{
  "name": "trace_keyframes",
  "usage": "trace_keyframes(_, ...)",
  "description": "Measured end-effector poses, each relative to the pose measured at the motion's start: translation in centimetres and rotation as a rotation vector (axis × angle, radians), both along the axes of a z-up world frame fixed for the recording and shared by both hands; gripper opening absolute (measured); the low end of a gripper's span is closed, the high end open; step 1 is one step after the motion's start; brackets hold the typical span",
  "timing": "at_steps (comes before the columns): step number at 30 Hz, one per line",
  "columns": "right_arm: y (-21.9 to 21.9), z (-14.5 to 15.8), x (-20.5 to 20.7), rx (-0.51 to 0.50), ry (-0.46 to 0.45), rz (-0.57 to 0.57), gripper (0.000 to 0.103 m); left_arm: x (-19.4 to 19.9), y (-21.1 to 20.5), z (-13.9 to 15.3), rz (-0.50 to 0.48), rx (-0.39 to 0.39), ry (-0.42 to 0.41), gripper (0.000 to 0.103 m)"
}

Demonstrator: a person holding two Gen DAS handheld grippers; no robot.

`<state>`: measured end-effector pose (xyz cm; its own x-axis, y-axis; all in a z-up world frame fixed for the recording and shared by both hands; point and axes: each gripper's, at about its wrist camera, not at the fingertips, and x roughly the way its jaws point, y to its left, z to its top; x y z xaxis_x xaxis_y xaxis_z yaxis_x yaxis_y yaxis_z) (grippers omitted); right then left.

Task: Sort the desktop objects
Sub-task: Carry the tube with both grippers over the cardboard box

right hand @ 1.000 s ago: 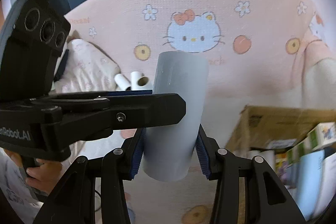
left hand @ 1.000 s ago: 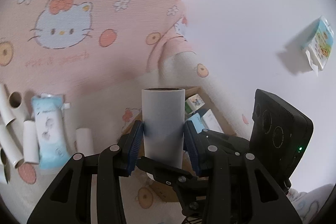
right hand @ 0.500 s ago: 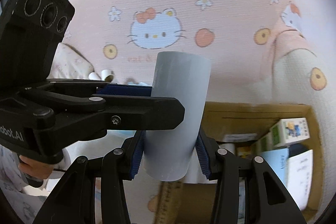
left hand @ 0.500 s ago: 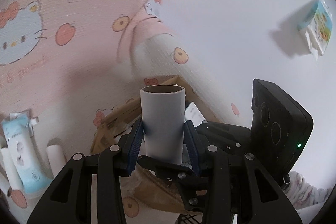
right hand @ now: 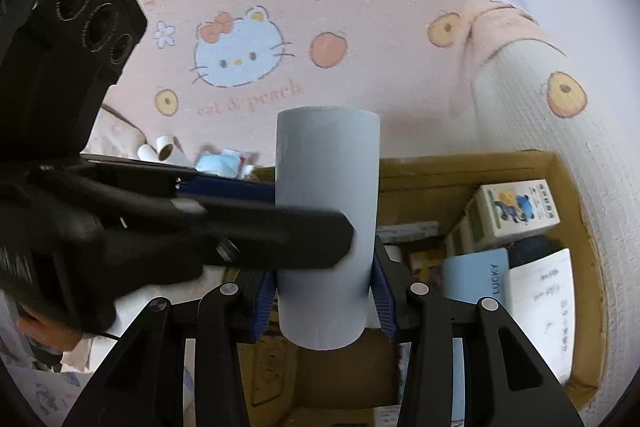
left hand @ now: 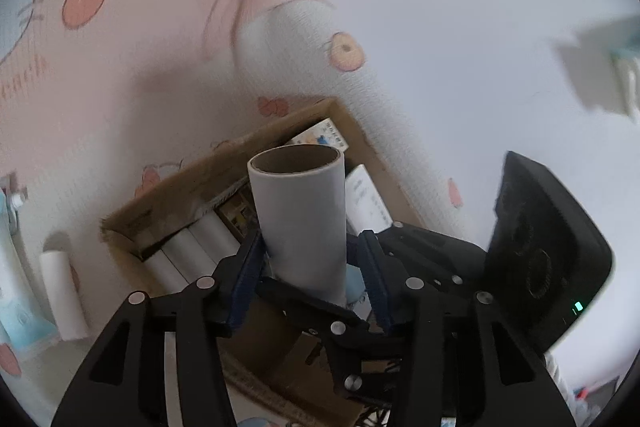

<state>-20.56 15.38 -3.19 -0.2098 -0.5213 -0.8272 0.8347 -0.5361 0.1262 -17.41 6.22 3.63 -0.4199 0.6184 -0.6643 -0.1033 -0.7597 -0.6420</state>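
One grey-white paper tube (left hand: 300, 215) stands upright between both grippers, above an open cardboard box (left hand: 168, 195). My left gripper (left hand: 310, 261) straddles its lower part. Its jaws are opening, and a gap shows between the right pad and the tube. In the right wrist view the same tube (right hand: 328, 167) is clamped at its base by my right gripper (right hand: 322, 293), whose jaws are closing with both blue pads against it. The left gripper's fingers (right hand: 280, 239) cross the tube's middle from the left. The box (right hand: 460, 167) lies beneath and to the right.
Inside the box are several white tubes (left hand: 192, 247), a cartoon carton (right hand: 516, 211), a blue LUCKY box (right hand: 476, 279) and a white pack (right hand: 540, 307). On the pink printed bedspread lie a loose tube (left hand: 64, 295) and a blue wipes pack (left hand: 12, 287). A hand (right hand: 40, 331) holds the left gripper.
Both grippers have carried the tube sideways from over the bedspread to above the cardboard box. The left pads, tight on the tube before, have spread apart.
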Motion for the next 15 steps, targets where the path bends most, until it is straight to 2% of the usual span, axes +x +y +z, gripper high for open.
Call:
trace_keyframes(1, 0.0, -0.2, -0.2, 0.010, 0.000, -0.004, 0.040, -0.2, 0.5, -0.5, 0.001, -0.007, -0.015, 0.052)
trace_keyframes(2, 0.1, -0.5, -0.6, 0.022, -0.003, -0.016, 0.040, -0.3, 0.9, -0.9, 0.014, -0.024, -0.023, 0.047)
trace_keyframes(6, 0.6, -2.0, -2.0, 0.060, -0.047, -0.039, 0.040, -1.4, 2.0, -2.3, 0.018, -0.042, -0.064, 0.047)
trace_keyframes(11, 1.3, -3.5, -3.4, 0.099, -0.091, -0.046, 0.040, -2.9, 2.8, -4.3, 0.012, -0.011, -0.149, 0.047)
trace_keyframes(15, 2.4, -4.5, -3.9, 0.111, -0.129, -0.067, 0.040, -3.7, 2.9, -5.9, 0.047, 0.020, -0.224, 0.047)
